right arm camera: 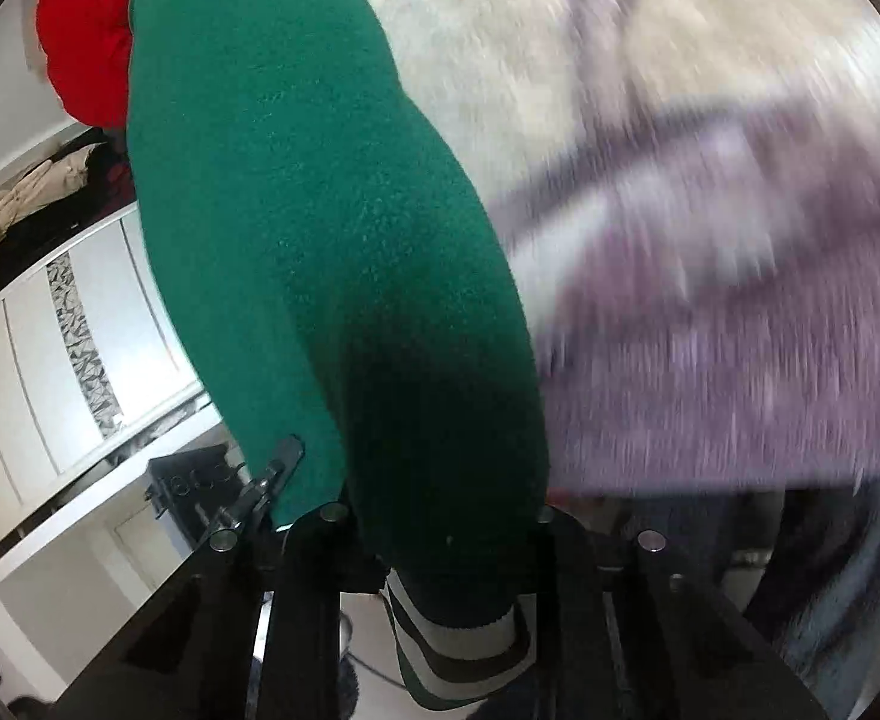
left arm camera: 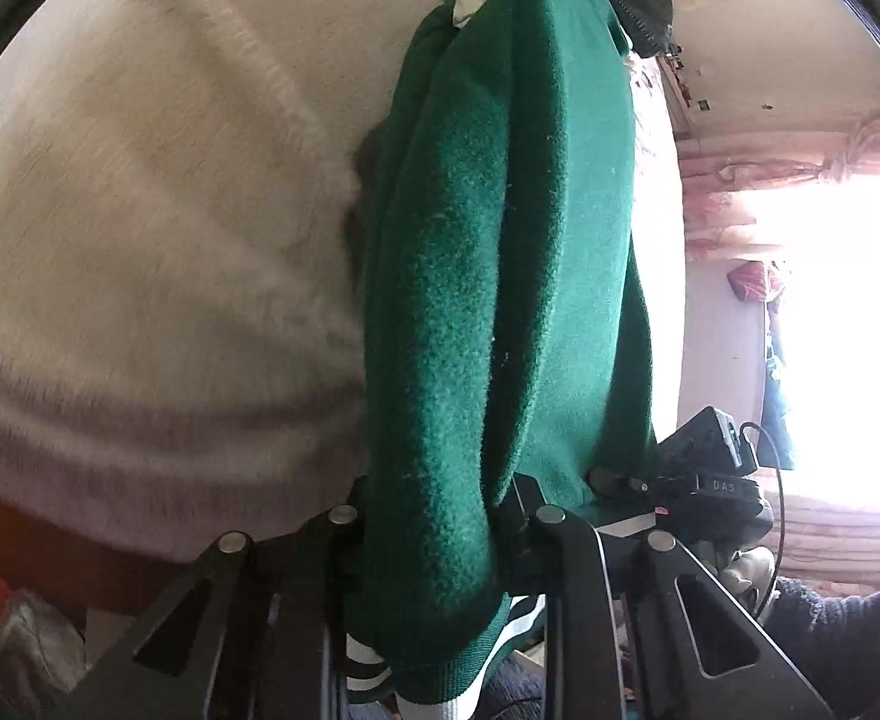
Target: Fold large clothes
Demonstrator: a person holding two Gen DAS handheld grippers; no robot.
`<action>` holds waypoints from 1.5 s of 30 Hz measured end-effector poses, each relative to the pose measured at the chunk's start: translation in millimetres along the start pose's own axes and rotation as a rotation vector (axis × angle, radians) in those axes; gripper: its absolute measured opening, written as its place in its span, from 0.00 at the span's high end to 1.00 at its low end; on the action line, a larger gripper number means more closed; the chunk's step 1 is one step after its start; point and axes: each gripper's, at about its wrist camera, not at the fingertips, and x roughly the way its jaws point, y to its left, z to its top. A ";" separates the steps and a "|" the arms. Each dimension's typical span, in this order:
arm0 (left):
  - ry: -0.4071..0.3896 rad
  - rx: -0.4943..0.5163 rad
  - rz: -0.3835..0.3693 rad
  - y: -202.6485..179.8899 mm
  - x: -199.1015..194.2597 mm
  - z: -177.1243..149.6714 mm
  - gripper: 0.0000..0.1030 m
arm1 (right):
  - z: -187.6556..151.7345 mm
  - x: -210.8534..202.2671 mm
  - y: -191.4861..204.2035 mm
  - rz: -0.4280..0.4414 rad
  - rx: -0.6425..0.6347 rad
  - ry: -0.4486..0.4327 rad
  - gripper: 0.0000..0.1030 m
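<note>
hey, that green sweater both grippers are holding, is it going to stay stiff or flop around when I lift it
Probably floppy: the green sweater hangs in long soft folds from the left gripper. Its thick fuzzy knit suggests some weight and good grip, so slipping seems unlikely. In the right gripper, the striped cuff bunches loosely and may stretch.

i see the sweater [left arm camera: 499, 276] hanging between the fingers of my left gripper [left arm camera: 440, 531]. a fuzzy top [left arm camera: 140, 228] is right behind it, on its left. my right gripper [right arm camera: 440, 519] has the sweater between its fingers too, cupboard [right arm camera: 50, 360] at left.
</note>
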 end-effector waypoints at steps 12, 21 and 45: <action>-0.112 0.072 -0.104 -40.7 -90.8 55.7 0.81 | -15.5 -78.1 65.1 0.164 -0.066 -0.005 0.78; -0.176 0.029 -0.228 -80.6 -116.0 137.1 0.81 | 23.4 -136.2 189.1 0.293 -0.182 -0.100 0.78; 0.148 -0.307 -0.295 -31.6 26.7 393.8 0.14 | 391.6 -122.2 248.2 0.335 0.096 -0.103 0.27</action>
